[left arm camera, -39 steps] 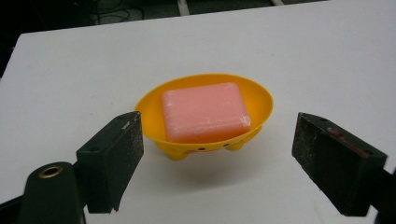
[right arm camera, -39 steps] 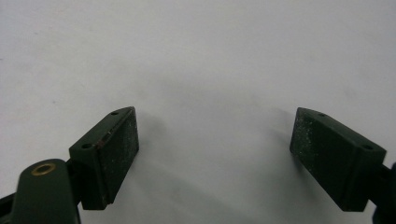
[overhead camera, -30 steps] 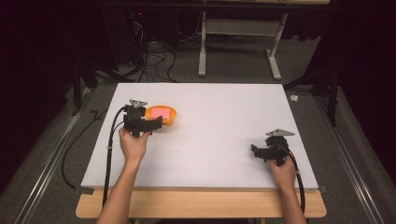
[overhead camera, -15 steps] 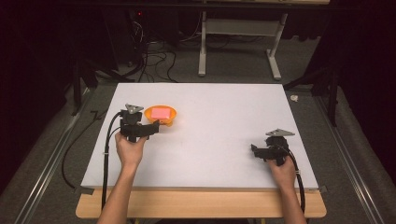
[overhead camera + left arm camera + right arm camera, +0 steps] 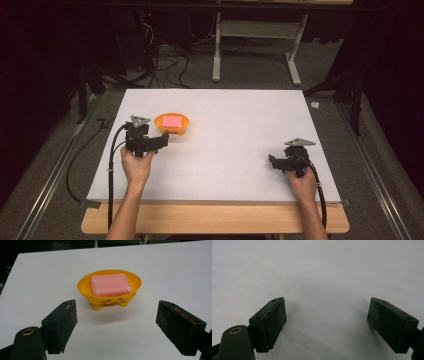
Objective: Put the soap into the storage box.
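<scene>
An orange soap dish [image 5: 176, 131] with a duck face stands on the white table [image 5: 240, 120] at the back left, and a pink bar of soap [image 5: 171, 121] lies in it. My left gripper [image 5: 159, 138] is just in front of the dish, a little to its left, open and empty. In the left gripper view the dish [image 5: 83, 288] and soap [image 5: 110, 285] lie a short way beyond the wide-apart jaws of the left gripper [image 5: 116, 312]. My right gripper [image 5: 273, 161] rests at the front right, open. In its own view the right gripper [image 5: 327, 302] has bare table between its jaws.
The table's left edge [image 5: 107, 155] runs close beside my left hand. A wooden strip [image 5: 215, 219] borders the front edge. Cables trail from both grippers over the front. Beyond the table a desk frame [image 5: 255, 45] and floor cables stand in the dark.
My left gripper has drawn back from the soap dish toward the person's side. The right gripper has stayed in place.
</scene>
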A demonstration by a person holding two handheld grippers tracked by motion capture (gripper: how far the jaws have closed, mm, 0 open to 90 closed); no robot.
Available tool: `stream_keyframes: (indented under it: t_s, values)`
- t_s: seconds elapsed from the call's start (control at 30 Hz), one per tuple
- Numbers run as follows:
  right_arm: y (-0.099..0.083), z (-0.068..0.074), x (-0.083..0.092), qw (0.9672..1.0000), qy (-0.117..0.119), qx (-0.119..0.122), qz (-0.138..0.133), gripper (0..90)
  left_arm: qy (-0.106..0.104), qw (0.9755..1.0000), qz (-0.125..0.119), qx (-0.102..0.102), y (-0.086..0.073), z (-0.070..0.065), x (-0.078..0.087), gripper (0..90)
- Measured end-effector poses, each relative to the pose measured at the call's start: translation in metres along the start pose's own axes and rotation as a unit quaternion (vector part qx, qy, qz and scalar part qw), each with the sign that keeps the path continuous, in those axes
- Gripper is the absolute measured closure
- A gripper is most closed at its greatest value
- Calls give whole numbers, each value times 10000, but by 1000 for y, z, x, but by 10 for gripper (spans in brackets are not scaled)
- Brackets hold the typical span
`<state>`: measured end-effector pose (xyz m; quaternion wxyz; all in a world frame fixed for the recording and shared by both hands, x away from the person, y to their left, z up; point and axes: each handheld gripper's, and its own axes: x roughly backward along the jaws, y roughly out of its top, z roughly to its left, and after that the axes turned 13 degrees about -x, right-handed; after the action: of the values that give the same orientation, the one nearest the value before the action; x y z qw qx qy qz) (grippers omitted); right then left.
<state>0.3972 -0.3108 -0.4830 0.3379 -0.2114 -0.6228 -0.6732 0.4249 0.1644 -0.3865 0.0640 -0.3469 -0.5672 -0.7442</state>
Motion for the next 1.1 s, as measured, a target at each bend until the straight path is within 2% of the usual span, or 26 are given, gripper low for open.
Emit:
stream_keyframes:
  t_s: [0.6, 1.1]
  values:
    - [0, 0, 0, 10000, 1, 5, 0, 159, -136, 9998, -70, 99, -15, -4, 9, 179]
    - [0, 0, 0, 10000, 1, 3, 1, 159, -218, 9997, 55, 103, -28, -5, 4, 184]
